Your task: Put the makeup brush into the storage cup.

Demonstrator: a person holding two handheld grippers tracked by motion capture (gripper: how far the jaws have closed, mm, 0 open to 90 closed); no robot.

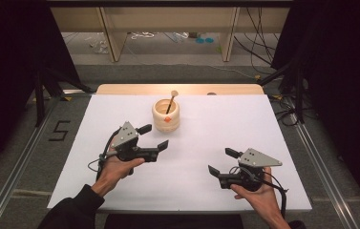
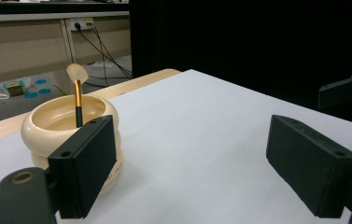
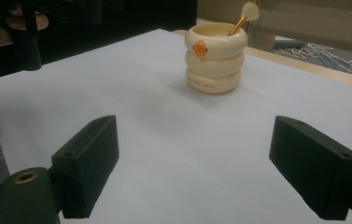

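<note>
We see the cup (image 1: 165, 115) standing on the table (image 1: 216, 124) toward its far middle, with the brush (image 1: 171, 100) inside it, leaning on the far rim. Our left gripper (image 1: 154, 137) sits just near-left of the cup; our right gripper (image 1: 221, 161) lies well apart, near right.

Glossy ceramic-looking cup (image 1: 165, 115), matt tbl sheet (image 1: 206, 143)

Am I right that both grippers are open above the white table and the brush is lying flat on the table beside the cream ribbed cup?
Not quite: the brush is not lying on the table. It stands inside the cream ribbed cup, leaning on its rim with the tip up, as the left gripper view shows. The rest holds: the left gripper and the right gripper are both open above the white table.
</note>
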